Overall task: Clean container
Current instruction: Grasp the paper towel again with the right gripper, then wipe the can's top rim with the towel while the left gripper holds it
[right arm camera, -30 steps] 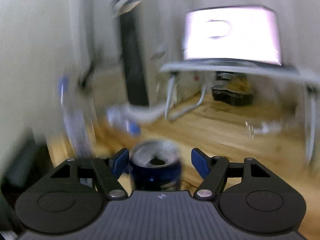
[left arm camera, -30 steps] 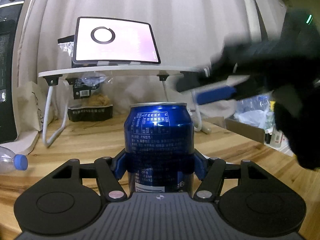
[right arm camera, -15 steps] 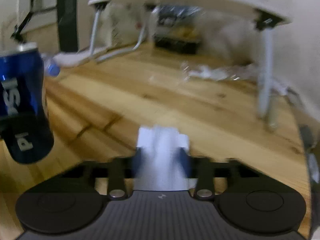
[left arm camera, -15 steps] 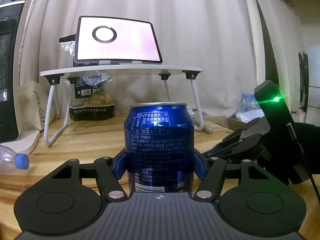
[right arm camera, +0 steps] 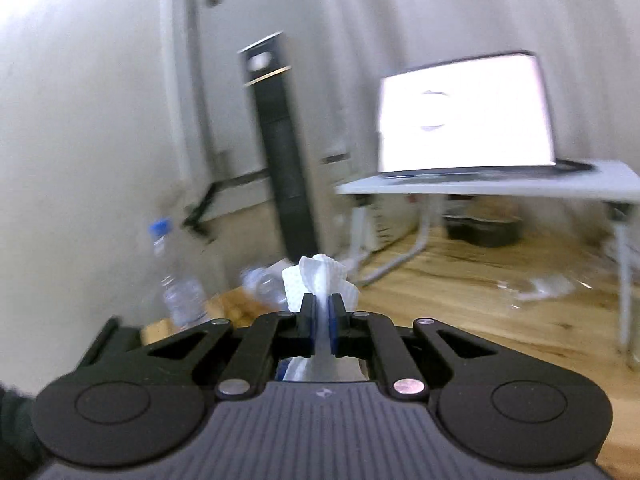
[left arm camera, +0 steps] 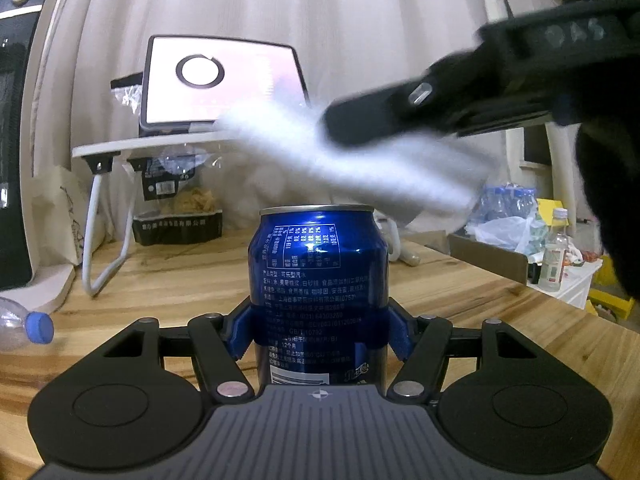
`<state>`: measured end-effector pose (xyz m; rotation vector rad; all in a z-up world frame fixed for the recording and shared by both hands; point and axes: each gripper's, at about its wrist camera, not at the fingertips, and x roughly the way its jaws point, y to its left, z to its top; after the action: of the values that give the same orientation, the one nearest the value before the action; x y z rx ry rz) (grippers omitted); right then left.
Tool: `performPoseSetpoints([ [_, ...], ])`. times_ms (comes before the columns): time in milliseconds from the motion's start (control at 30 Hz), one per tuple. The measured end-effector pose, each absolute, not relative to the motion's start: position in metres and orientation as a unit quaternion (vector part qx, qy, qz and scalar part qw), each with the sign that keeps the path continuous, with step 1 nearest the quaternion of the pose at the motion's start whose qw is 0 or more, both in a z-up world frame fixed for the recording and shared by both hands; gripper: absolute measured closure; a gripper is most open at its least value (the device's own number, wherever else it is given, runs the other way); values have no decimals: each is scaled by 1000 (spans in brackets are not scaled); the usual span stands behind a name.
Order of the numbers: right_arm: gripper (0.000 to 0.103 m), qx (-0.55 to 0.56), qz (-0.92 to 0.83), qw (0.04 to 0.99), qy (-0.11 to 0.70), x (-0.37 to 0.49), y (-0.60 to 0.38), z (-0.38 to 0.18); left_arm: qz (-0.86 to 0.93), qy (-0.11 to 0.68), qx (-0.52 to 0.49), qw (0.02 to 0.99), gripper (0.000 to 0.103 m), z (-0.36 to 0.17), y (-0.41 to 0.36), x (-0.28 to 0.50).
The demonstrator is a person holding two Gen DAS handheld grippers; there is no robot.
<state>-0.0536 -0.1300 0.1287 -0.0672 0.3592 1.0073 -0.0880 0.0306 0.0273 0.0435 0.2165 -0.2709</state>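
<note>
One blue can [left arm camera: 318, 280] is clamped upright by the left gripper [left arm camera: 318, 330]; one white tissue [right arm camera: 318, 280] is pinched by the right gripper [right arm camera: 319, 312] above it.

- Can [left arm camera: 318, 280]: centre of the left wrist frame, upright between the fingers of the left gripper [left arm camera: 318, 330].
- Tissue [left arm camera: 352, 160]: above the can, slanting toward the upper right, pinched in the right gripper [right arm camera: 319, 322].
- Folding stand [left arm camera: 132, 148]: left of centre, behind the can, on the wooden table [left arm camera: 160, 280].
- Tablet [left arm camera: 220, 84]: on the stand.
- Plastic bottle [left arm camera: 24, 328]: lower left edge, lying on the table.
</note>
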Motion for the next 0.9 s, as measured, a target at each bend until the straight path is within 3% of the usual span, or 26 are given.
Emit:
performPoseSetpoints([
  [167,93,-78,480,856,176,-61,-98,120,-129,96,30,986,37,28,29,-93],
  [433,93,-67,440,875,188,-25,-110,114,-135,88,32,986,37,28,29,-94],
  [900,93,-64,463,864,187,-45,-97,117,-136,88,30,986,37,29,29,-94],
])
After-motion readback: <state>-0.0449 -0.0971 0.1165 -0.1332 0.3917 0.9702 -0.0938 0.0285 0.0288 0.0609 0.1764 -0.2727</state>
